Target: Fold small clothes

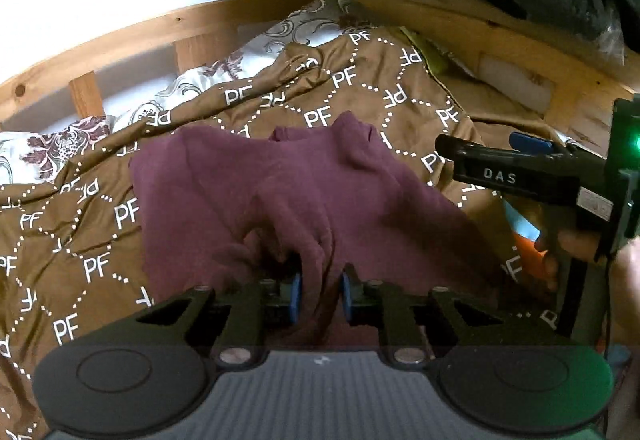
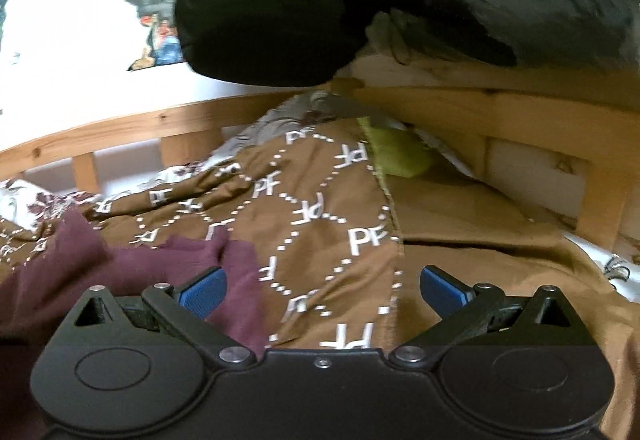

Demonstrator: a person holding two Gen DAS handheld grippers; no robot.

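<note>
A maroon garment [image 1: 280, 184] lies crumpled on a brown blanket [image 1: 80, 240] printed with white "PF" letters. In the left wrist view, my left gripper [image 1: 321, 296] sits at the garment's near edge. Its blue pads stand close together with a bunched ridge of the maroon cloth pinched between them, and creases run from there into the garment. My right gripper [image 2: 322, 292] is wide open over the blanket [image 2: 320, 224] with nothing between its pads. Its left pad hangs above the garment's edge [image 2: 120, 272]. The left wrist view shows it at the right [image 1: 484, 146], held by a hand [image 1: 576, 240].
A wooden bed rail [image 1: 120, 36] curves along the far side and continues on the right [image 2: 520, 108]. A white floral sheet [image 1: 52, 144] shows past the blanket. A black bulky mass [image 2: 260, 0] hangs above. A green item [image 2: 396, 152] lies near the blanket's far corner.
</note>
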